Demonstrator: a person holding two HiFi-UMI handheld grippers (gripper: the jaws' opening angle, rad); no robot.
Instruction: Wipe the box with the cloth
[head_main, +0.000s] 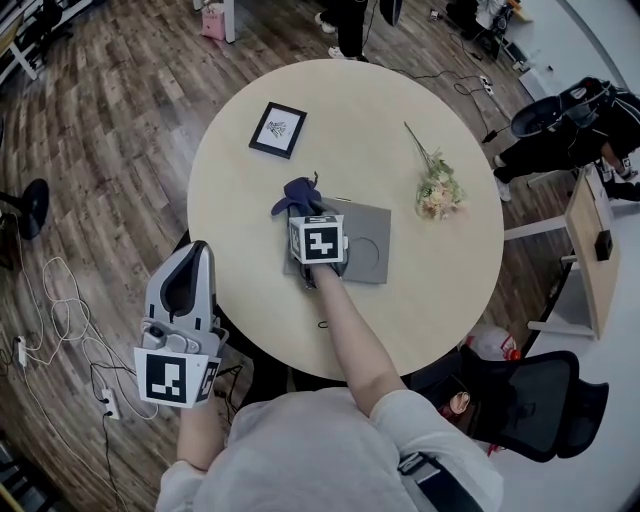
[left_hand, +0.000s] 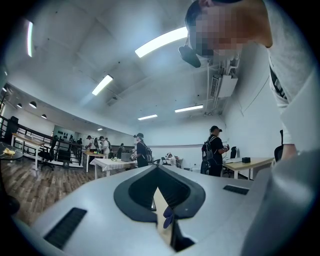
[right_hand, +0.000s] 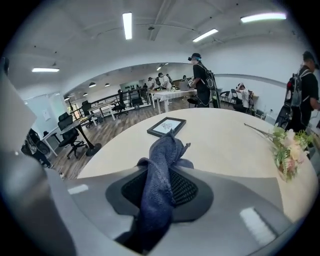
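Dark-blue cloth (head_main: 297, 195) is bunching at the upper left corner of the grey box (head_main: 368, 248), near the middle of the head view. The right gripper (head_main: 303, 212) is clamping it, with the forearm reaching up from lower centre. The box is lying flat on the round tabletop (head_main: 350, 100), between a picture frame (head_main: 278, 130) at upper left and a flower sprig (head_main: 437, 188) at right. The left gripper (head_main: 193, 256) is hanging off the tabletop's edge at lower left, over the floor.

In the left gripper view, the jaws are sitting almost together with nothing between them. Only a thin wedge of tabletop and a scrap of blue are showing through the slit at lower centre.

In the right gripper view, the jaws are pinching the cloth, which is rising between the ribbed pads and flopping forward in a loose peak at centre frame.

The cloth is looking soft, light and limp, so a pinch on a gathered fold is suiting it, provided enough is hanging free to drag. The box is looking thin, stiff and light, so it is probably going to slide under a wipe. Pressing the idle gripper on a bare corner would steady it.
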